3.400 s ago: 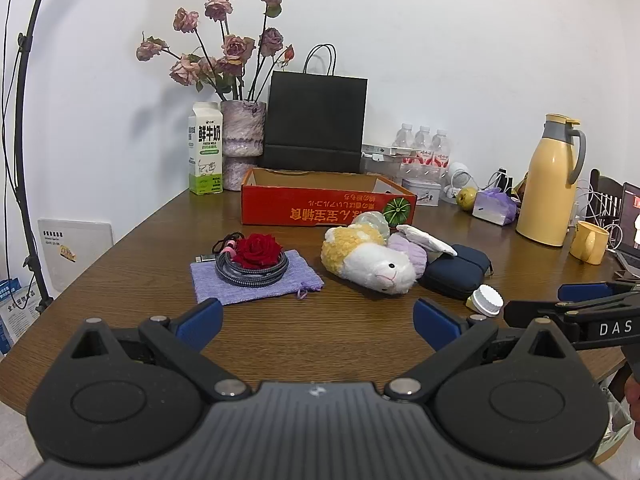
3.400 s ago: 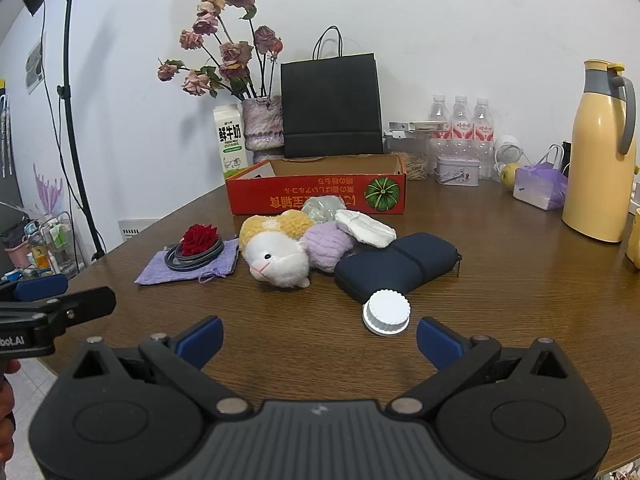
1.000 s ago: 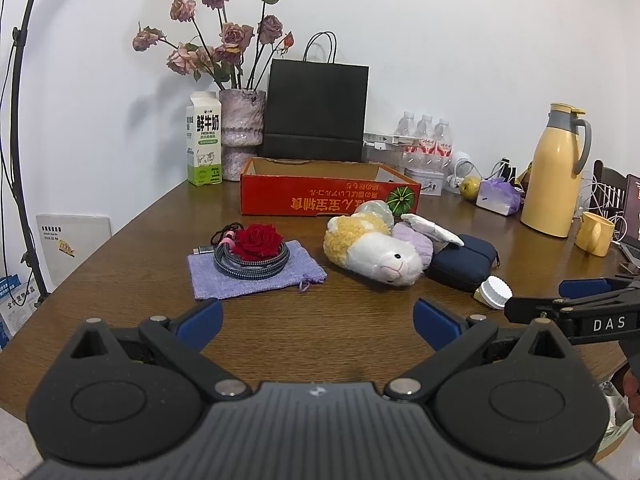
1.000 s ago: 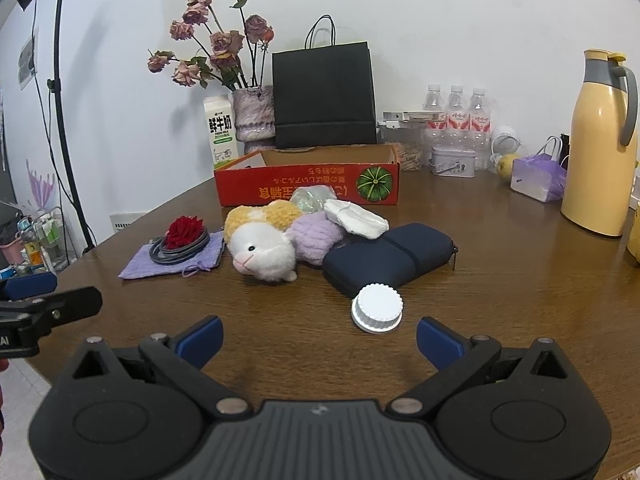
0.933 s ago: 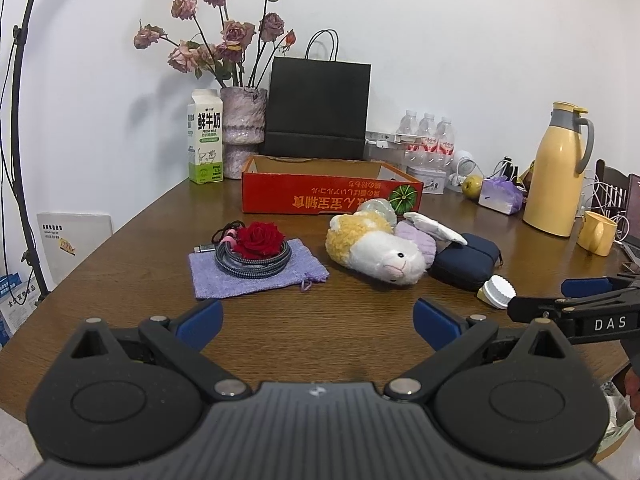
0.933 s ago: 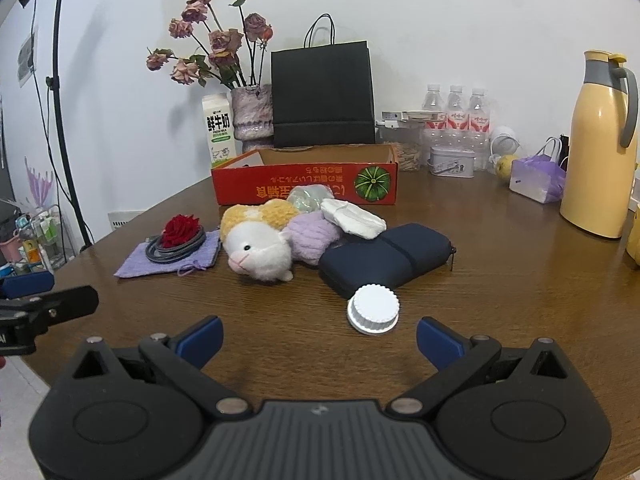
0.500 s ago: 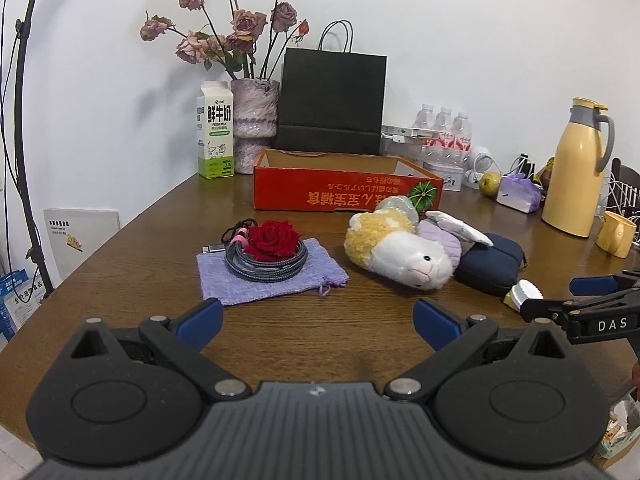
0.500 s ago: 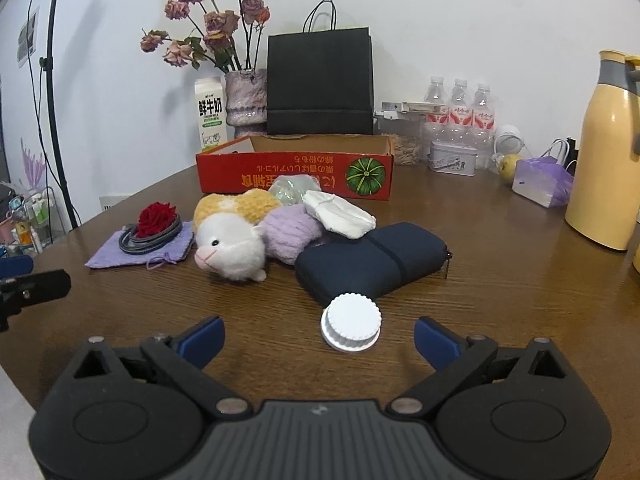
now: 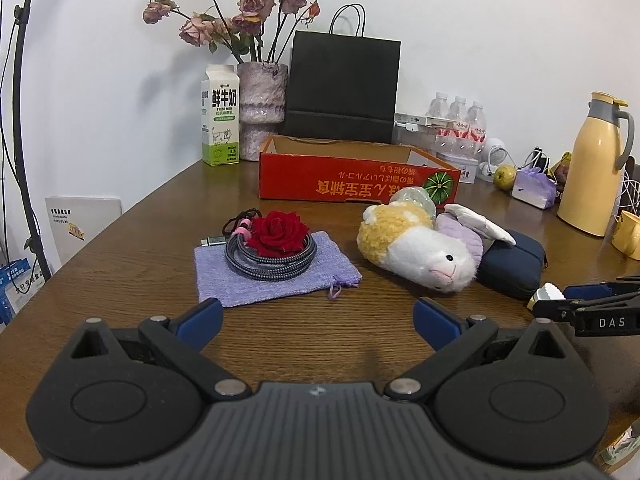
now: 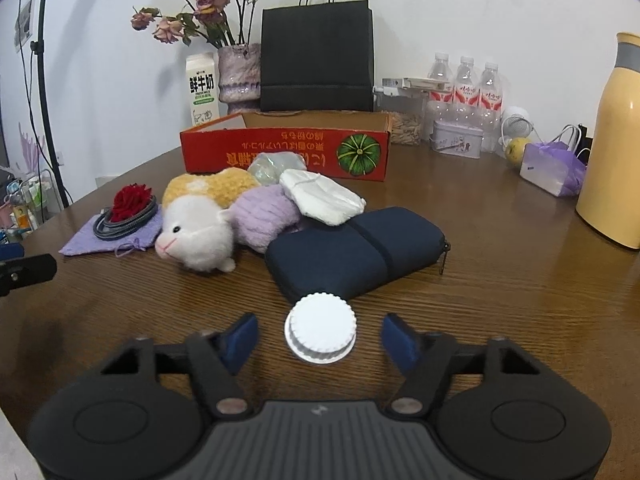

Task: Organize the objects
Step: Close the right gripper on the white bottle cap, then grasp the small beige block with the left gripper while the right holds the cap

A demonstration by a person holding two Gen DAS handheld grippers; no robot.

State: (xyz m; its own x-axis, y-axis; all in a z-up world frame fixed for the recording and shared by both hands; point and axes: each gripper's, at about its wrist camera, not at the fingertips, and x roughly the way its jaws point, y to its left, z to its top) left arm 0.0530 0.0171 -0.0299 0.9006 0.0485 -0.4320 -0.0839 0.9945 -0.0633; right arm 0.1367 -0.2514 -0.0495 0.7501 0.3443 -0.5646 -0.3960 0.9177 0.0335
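Two hand-held grippers hover low over the near part of a round brown wooden bench [image 10: 500, 248]. On the right gripper [image 10: 320, 338], the blue-padded fingers [image 10: 240, 336] are closing around a small white ribbed round cap [image 10: 321, 327] that lies flat on the bench between them; a gap shows on each side of the cap, so the pads are not pressing it. Just beyond the cap, touching or nearly touching its far edge, lies a dark navy zippered fabric pouch [image 10: 356, 252]. Left of the pouch lies a white, yellow and lilac plush animal toy [image 10: 208, 216] with a folded white cloth [image 10: 320, 198] resting on it. Farther left, a lilac drawstring fabric bag [image 9: 272, 276] lies flat and carries a coiled grey braided cable [image 9: 270, 258] with a red artificial rose [image 9: 278, 232] in its middle. The left gripper [image 9: 316, 320] has its fingers spread wide with nothing between them, above bare wood just near of the lilac bag. At the far side stands an open red cardboard box with a pumpkin picture [image 10: 286, 152], and behind it a black paper carrier bag [image 10: 316, 56], a white milk carton [image 9: 220, 132] and a mottled vase of dried pink roses [image 9: 262, 108]. At the right stands a tall yellow thermos jug [image 9: 592, 168].
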